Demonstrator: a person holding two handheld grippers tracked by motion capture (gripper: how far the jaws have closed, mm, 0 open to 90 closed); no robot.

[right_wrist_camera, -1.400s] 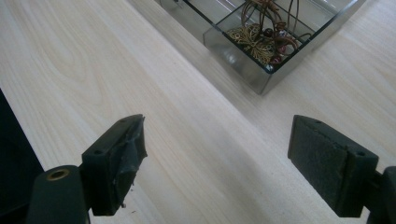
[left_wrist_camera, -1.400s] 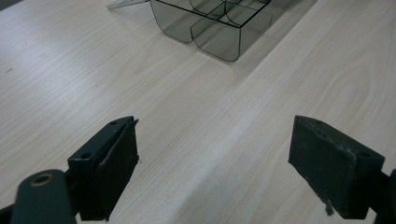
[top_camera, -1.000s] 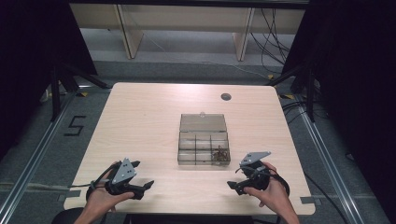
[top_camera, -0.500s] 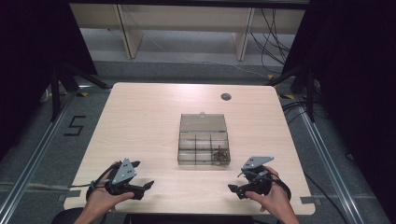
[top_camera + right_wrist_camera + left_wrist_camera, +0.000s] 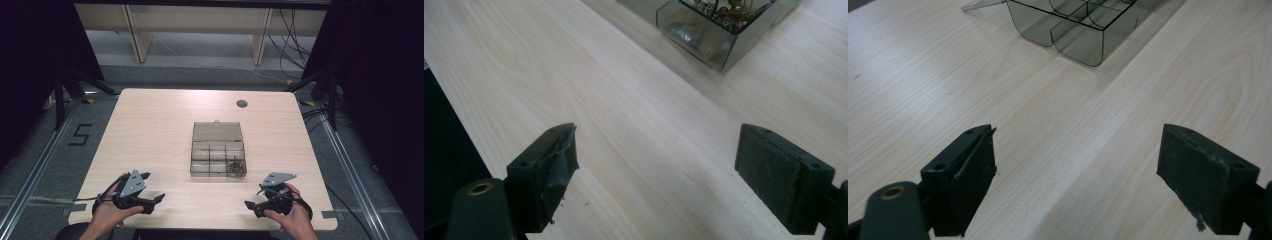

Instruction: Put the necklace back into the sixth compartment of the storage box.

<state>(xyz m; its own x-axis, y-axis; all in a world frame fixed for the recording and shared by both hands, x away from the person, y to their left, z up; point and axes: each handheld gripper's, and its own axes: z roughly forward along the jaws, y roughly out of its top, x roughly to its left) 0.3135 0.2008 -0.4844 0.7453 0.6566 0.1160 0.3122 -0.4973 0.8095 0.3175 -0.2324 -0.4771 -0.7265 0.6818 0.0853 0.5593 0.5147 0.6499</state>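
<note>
Grippers rest low at the near edge of the table (image 5: 150,130), one at each front corner, both well apart from the work. Left gripper (image 5: 156,200) has its jaws spread wide with nothing between them; its own view shows bare wood in the gap. Right gripper (image 5: 251,207) likewise stands spread and empty, jaws parted over plain tabletop in its own view.

Object of the work is the clear plastic box (image 5: 218,159) sitting near the middle of the table, between the two grippers and farther from the person. Its lid (image 5: 217,131) is folded back flat on the far side, so the box is already open. Inside, dividers form several compartments. Small metal parts (image 5: 236,166), brownish and tangled, lie in the near right compartment; their exact kind is too small to tell. Other compartments appear empty.

Judgement: work appears to be at its outset or at a pause. Nothing is gripped or touched, and no parts lie on the table outside the box. Any sorting, picking or closing of the lid remains to be done.
</note>
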